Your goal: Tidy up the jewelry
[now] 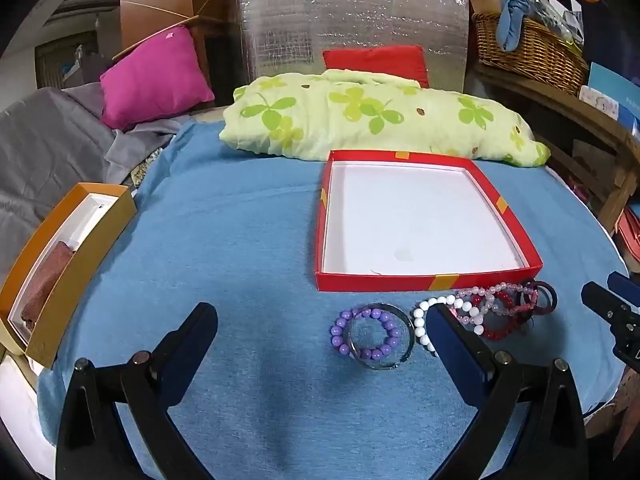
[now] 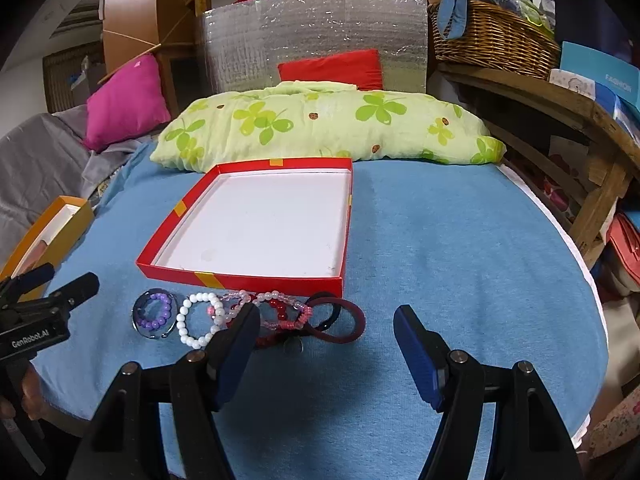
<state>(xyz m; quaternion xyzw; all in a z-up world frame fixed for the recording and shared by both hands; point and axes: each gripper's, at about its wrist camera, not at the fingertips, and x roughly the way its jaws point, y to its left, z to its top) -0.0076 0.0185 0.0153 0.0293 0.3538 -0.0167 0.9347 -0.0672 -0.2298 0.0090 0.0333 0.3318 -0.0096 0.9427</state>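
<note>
A shallow red box (image 1: 424,282) (image 2: 240,278) with a bare white inside lies on the blue cloth. In front of it sits a row of bracelets: a purple bead bracelet (image 1: 362,338) (image 2: 157,312) inside a clear bangle, a white bead bracelet (image 1: 420,320) (image 2: 200,320), pink and red bead strands (image 1: 498,312) (image 2: 280,312), and dark red bangles (image 1: 542,298) (image 2: 344,320). My left gripper (image 1: 320,320) hovers open just short of the purple bracelet, holding nothing. My right gripper (image 2: 326,320) is open too, over the dark bangles, with nothing gripped.
An orange box (image 1: 60,264) (image 2: 52,224) holding a brown item sits at the cloth's left edge. A green clover-print pillow (image 1: 380,116) (image 2: 320,124) lies behind the red box. A wicker basket (image 1: 528,48) (image 2: 492,36) stands on a wooden shelf at right.
</note>
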